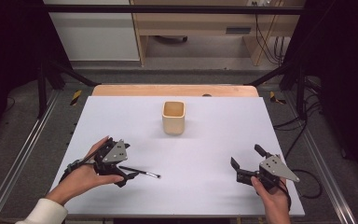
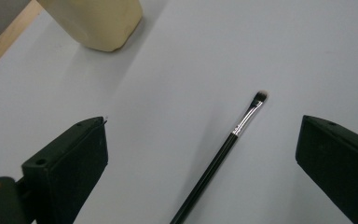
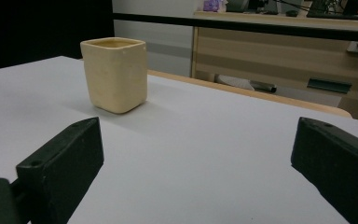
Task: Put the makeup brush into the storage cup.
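Observation:
A thin black makeup brush (image 1: 142, 172) with a silver ferrule lies flat on the white table (image 1: 214, 135) at the front left. My left gripper (image 1: 129, 164) is open just above its handle end. In the left gripper view the brush (image 2: 223, 151) runs up between the two spread jaws of the left gripper (image 2: 200, 125), touching neither, its bristle tip pointing away. A cream square cup (image 1: 174, 116) stands upright at the table's middle back. My right gripper (image 1: 246, 155) is open at the front right with nothing in it. The right gripper (image 3: 198, 123) faces the cup (image 3: 115, 74) from a distance.
The cup's base (image 2: 98, 23) shows at the upper left of the left gripper view. A wooden strip (image 1: 175, 90) borders the table's far edge. Black frame rails (image 1: 23, 149) run along both sides, and cables (image 1: 307, 179) trail off the right edge.

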Demonstrator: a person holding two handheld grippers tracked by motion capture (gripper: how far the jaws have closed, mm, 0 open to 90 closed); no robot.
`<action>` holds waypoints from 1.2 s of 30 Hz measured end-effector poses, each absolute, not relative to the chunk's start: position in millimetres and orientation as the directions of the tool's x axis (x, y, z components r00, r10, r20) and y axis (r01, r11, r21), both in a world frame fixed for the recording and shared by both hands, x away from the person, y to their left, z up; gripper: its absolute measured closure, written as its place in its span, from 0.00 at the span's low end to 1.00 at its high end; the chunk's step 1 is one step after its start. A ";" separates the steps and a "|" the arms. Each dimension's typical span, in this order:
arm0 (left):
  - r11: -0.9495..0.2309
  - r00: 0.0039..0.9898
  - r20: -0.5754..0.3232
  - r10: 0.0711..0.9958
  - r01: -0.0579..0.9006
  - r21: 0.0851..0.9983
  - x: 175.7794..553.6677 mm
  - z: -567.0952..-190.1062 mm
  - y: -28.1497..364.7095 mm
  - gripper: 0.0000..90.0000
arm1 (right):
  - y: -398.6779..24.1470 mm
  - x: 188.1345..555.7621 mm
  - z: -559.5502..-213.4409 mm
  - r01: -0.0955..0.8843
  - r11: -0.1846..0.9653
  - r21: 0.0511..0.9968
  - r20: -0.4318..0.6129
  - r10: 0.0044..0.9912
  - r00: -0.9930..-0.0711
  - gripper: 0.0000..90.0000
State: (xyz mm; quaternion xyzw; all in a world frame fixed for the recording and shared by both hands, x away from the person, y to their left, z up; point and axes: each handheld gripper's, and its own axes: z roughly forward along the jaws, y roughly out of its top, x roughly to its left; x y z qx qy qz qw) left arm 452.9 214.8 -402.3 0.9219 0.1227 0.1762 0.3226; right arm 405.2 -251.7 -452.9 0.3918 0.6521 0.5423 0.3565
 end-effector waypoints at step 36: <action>-0.869 0.919 0.285 0.273 0.109 0.482 478.1 -391.5 194.3 0.11 | -250.5 404.6 -452.9 0.132 0.109 0.985 -0.041 0.897 -0.440 0.03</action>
